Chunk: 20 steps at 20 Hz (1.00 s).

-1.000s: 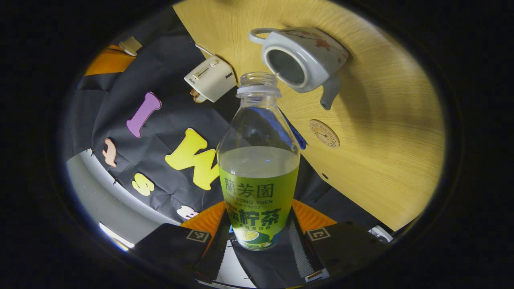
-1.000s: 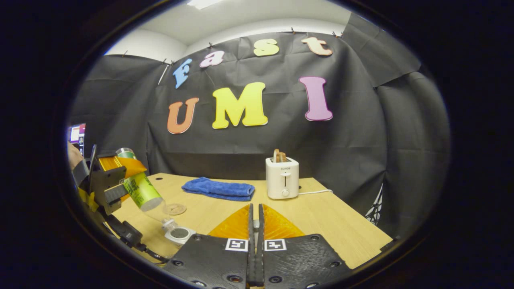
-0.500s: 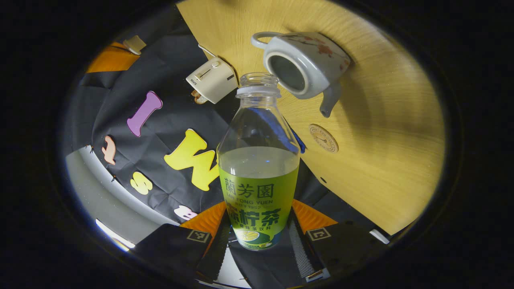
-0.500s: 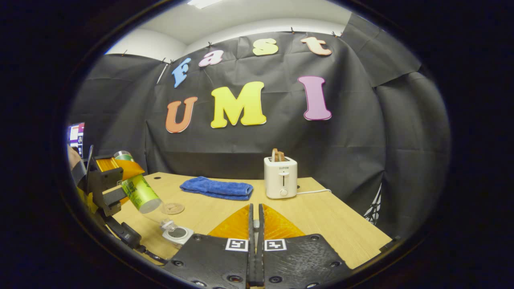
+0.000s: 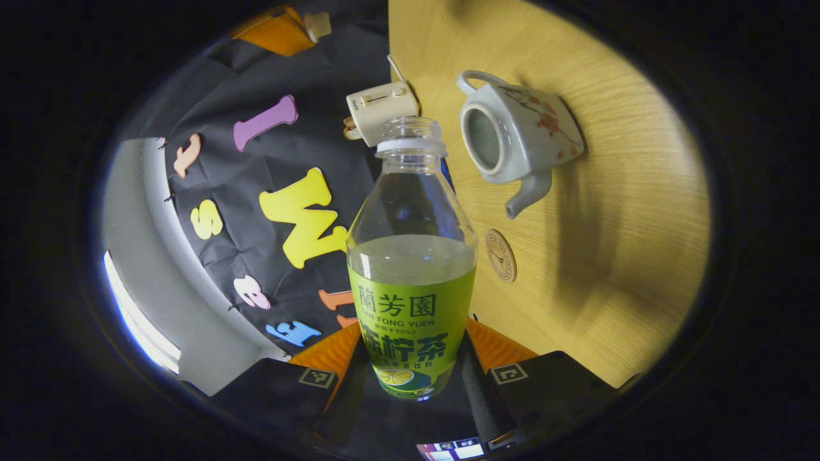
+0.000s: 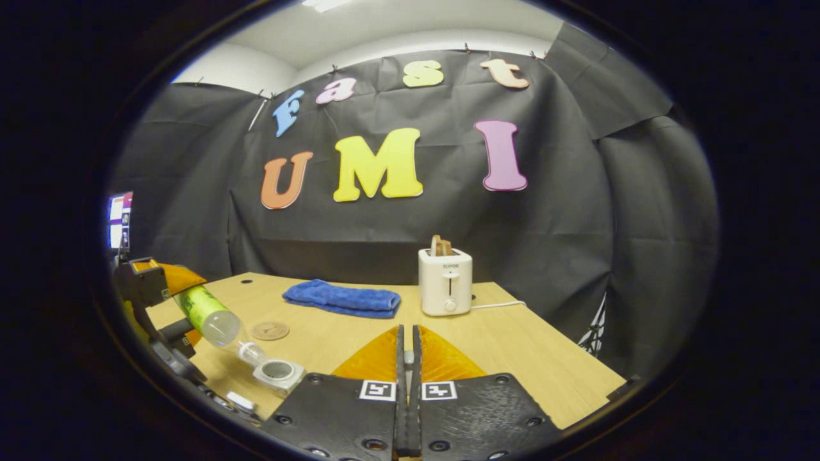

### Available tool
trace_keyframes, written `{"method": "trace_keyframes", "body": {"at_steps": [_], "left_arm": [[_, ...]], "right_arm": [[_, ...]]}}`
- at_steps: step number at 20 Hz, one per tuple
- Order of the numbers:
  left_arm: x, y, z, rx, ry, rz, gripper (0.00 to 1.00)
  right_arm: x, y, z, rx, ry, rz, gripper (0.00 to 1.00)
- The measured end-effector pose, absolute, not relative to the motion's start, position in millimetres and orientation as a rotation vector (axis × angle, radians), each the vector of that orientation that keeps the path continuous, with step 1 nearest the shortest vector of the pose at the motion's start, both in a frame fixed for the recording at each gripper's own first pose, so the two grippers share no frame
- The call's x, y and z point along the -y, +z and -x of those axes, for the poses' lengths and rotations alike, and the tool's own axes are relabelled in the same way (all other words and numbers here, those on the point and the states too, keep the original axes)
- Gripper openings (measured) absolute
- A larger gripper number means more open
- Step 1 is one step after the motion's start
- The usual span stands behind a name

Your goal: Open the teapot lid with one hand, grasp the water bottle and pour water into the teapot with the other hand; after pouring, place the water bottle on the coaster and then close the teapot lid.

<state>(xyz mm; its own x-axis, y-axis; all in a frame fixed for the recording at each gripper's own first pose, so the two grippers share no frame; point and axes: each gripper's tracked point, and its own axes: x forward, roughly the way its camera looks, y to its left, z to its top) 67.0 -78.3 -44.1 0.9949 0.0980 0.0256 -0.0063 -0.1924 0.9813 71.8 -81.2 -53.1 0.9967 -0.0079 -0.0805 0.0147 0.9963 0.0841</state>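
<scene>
The left claw [image 5: 413, 384] grips the water bottle [image 5: 411, 269] tilted neck-down beside the open teapot [image 5: 519, 144] on the tabletop [image 5: 628, 211], seemingly for pouring, while the right claw [image 6: 407, 410] stays closed, its fingers nearly touching.

Booth enclosed by black cloth wall [image 6: 384, 224], pinned along its top edge to a white wall [image 6: 243, 67] under a white ceiling with a light panel [image 6: 323, 5]. Light wood-grain surface [image 6: 512, 346] fills the floor of the booth. A lit screen [image 6: 118, 218] sits at far left. Lighting is even overhead.
</scene>
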Motion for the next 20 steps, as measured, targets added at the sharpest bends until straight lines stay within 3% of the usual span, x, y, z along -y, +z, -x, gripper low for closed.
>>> {"method": "trace_keyframes", "body": {"at_steps": [10, 11, 13, 20], "left_arm": [[43, -59, -69, -0.053, 0.156, -0.991, 0.72], [41, -60, -71, -0.070, 0.153, -0.928, 0.76], [32, -62, -72, -0.080, 0.153, -0.828, 0.72], [20, -48, -89, -0.077, 0.048, -0.457, 0.72]], "right_arm": [[101, -48, -70, -0.097, -0.120, -0.106, 0.00], [98, -46, -68, -0.096, -0.123, -0.095, 0.00], [91, -41, -66, -0.089, -0.120, -0.071, 0.00], [53, -24, -58, -0.067, -0.070, -0.021, 0.00]]}}
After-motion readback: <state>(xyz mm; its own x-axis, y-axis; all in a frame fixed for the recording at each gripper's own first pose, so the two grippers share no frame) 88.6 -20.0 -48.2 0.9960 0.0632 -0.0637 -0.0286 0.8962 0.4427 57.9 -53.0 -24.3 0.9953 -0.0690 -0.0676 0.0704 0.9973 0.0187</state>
